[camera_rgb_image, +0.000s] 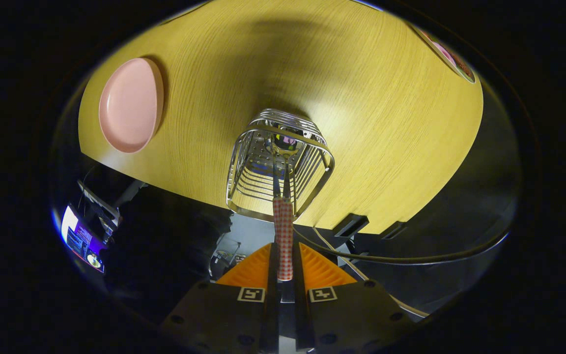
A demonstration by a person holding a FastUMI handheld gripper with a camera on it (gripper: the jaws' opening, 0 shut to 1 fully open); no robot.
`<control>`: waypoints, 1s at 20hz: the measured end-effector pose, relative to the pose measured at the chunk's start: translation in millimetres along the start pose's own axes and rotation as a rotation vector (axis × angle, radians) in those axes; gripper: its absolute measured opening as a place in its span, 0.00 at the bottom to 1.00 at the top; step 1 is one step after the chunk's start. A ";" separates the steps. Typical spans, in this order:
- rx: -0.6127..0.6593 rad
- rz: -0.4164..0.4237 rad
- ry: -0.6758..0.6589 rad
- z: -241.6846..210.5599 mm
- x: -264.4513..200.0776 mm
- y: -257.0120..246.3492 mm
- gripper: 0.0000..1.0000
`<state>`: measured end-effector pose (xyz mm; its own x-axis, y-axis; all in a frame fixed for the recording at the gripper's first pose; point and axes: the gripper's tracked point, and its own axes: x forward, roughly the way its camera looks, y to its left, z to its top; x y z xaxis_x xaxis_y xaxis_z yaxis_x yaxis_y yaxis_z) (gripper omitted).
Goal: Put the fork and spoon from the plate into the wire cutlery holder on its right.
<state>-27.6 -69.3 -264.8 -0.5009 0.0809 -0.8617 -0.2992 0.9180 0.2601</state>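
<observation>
Here, in the gripper view, the gripper [283, 263] is clamped on a checked handle [283, 236], both fingers pressing its sides. The utensil's metal end is sunk inside the wire cutlery holder [279, 164]; whether it is the fork or the spoon cannot be told, since two thin shafts are seen side by side. The long axis runs straight ahead from the fingers, working end down into the holder, handle toward the fingers. The pink plate [130, 104] sits well apart, bare. Release should be made only once the tip is judged bottomed, the handle kept centred off the rim.

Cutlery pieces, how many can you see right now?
1, maybe 2: a checked-handle utensil held in the gripper, head down inside the wire holder. Another may be hidden there.
</observation>
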 end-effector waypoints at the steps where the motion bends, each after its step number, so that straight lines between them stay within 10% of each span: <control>1: -0.003 0.000 -0.009 0.8 -1.2 0.1 0.18; 3: -0.013 0.007 -0.042 1.2 -2.1 1.6 0.26; 8: -0.035 0.019 -0.208 -8.8 -19.8 7.1 0.97; 20: 0.105 0.040 -1.002 -29.2 -107.9 47.1 1.00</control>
<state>-11.4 -46.1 -146.9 0.4190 0.3574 -0.8347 -0.2002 0.9330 0.2989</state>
